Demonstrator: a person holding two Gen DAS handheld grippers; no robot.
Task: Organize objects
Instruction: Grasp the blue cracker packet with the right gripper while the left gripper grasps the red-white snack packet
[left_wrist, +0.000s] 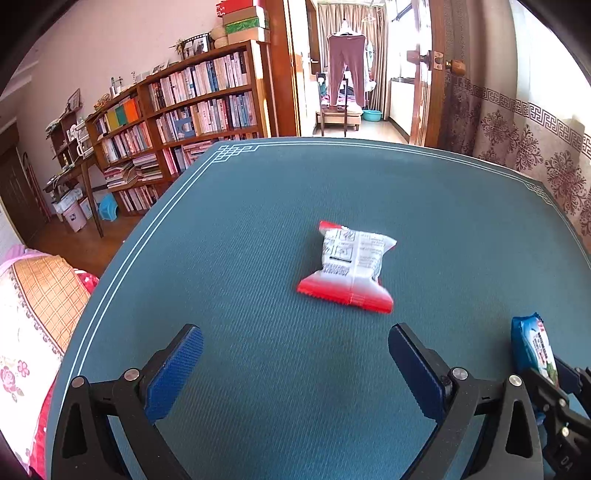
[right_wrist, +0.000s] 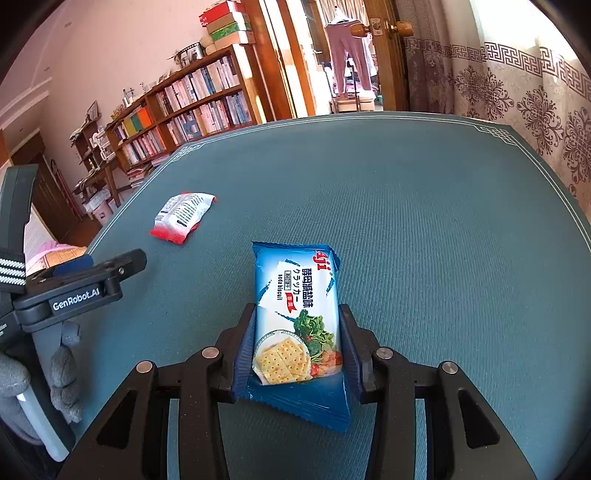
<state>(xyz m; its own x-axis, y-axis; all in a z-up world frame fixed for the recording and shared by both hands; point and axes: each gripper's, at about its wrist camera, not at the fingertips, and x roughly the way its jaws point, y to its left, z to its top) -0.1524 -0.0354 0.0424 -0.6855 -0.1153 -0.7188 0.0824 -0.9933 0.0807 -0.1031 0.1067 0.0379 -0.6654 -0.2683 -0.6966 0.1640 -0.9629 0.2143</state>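
Item one — blue soda-biscuit packet (right_wrist: 301, 325): the right gripper (right_wrist: 297, 345) is clamping it across its width, both blue pads pressing the wrapper sides, the packet's far end reaching out over the teal table mat (right_wrist: 443, 229). Whether the packet is resting on the mat or riding just above it cannot be told.

Item two — red-and-white snack packet (left_wrist: 349, 267): lying flat and loose near the middle of the mat, printed back facing up, touched by nothing.

Item three — left gripper (left_wrist: 295, 363): its jaws are standing wide and empty, hanging over bare mat with the red-and-white packet ahead of them and slightly to the right, well apart from the pads.

Risks, as judged. The biscuit packet is being held by its rear half only, so the long free end could sag or slide out of the pads if swung quickly; a hard squeeze could also be crushing the crackers inside. The two grippers are working close together, and a careless reach for the snack packet could be knocking one against the other.

View differences. The right wrist view is showing the biscuit packet's printed face and the grip on it; the left wrist view is catching only a blue sliver of it at the right edge (left_wrist: 533, 347), but is showing the open left jaws head-on.
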